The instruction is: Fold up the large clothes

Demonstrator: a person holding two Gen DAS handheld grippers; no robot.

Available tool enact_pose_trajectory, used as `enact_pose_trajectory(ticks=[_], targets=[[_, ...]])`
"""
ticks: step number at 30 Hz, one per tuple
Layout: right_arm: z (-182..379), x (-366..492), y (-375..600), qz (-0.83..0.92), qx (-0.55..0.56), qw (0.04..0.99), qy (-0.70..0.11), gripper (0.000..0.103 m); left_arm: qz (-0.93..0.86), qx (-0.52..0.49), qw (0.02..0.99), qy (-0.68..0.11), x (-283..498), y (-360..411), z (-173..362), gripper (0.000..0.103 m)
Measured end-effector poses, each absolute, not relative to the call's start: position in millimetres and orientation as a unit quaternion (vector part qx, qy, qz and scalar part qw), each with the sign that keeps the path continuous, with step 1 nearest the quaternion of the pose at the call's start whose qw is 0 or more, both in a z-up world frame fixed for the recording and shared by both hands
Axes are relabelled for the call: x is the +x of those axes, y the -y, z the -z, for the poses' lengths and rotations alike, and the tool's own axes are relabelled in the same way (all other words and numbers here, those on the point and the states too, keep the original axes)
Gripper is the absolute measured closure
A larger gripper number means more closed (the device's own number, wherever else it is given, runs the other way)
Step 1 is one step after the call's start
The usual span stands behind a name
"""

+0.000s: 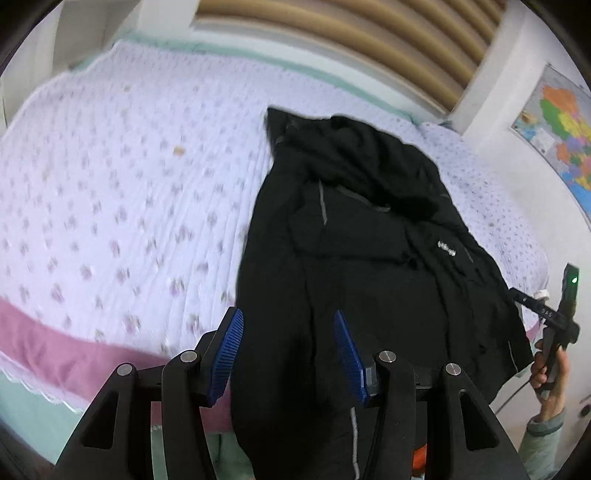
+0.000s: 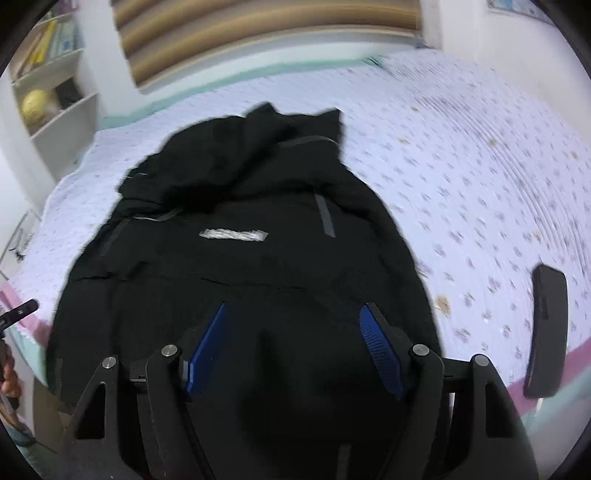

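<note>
A black jacket (image 1: pixel 351 229) with grey reflective strips lies crumpled on the floral bedspread (image 1: pixel 122 192), its near hem hanging over the bed's front edge. My left gripper (image 1: pixel 287 314) hovers over the jacket's near left part, its blue pads (image 1: pixel 227 354) apart with only cloth seen beyond them. In the right wrist view the same jacket (image 2: pixel 240 206) fills the middle, white logo facing up. My right gripper (image 2: pixel 294 306) is open above its near hem, nothing pinched. The right gripper's body (image 1: pixel 561 314), held by a hand, shows at the jacket's right edge.
A black phone-like slab (image 2: pixel 546 332) lies on the bedspread near the front edge, right of the jacket. A slatted wooden headboard (image 1: pixel 351 33) runs along the far side. A white shelf (image 2: pixel 48 92) stands left, and a coloured map (image 1: pixel 561 125) hangs on the right wall.
</note>
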State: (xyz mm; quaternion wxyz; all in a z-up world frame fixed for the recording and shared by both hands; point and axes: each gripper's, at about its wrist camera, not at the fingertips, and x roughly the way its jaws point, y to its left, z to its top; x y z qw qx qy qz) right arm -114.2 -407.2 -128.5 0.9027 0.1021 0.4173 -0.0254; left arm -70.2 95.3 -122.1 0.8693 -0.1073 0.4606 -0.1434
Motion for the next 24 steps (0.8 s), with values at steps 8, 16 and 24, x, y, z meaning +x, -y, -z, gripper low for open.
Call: enact_pose_trajectory(ticks=[8, 16, 24], targets=[[148, -138, 451, 0.025, 0.148, 0.893, -0.424, 0.035, 0.115, -0.125, 0.851, -0.497, -61, -104, 157, 0.05], [136, -138, 461, 0.057, 0.12, 0.89, -0.436, 0.033, 0.14, -0.104, 0.84, -0.514, -52, -85, 165, 0.05], [165, -102, 462, 0.009, 0.14, 0.861, -0.489, 0.058, 0.145, -0.099, 0.826, -0.536, -33, -77, 165, 0.05]])
